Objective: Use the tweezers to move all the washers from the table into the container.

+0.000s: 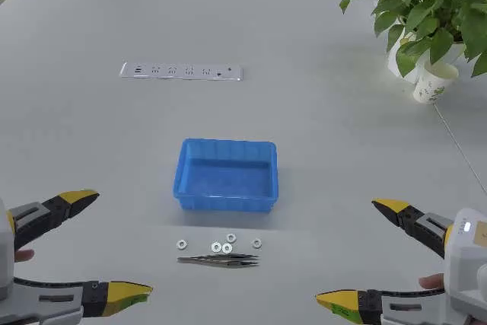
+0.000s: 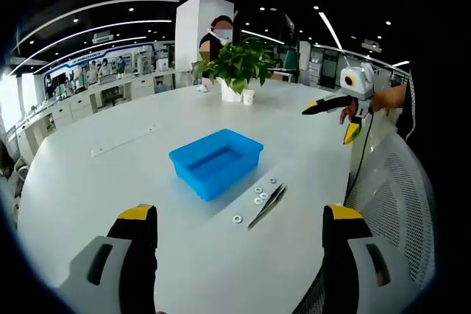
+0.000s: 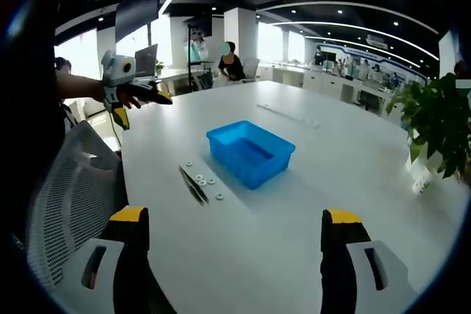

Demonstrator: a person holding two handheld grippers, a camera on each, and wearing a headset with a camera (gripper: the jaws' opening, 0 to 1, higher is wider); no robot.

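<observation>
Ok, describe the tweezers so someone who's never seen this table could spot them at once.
Find the blue container on the grey table. On its side nearest the person lie small washers, with the tweezers nearer still. They are the one long, thin, dark piece beside tiny rings.

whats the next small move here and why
Probably lower the right gripper toward the tweezers. It and the left gripper are open and hold nothing, the tweezers lie untouched beside the washers, and the blue container looks empty.
</observation>
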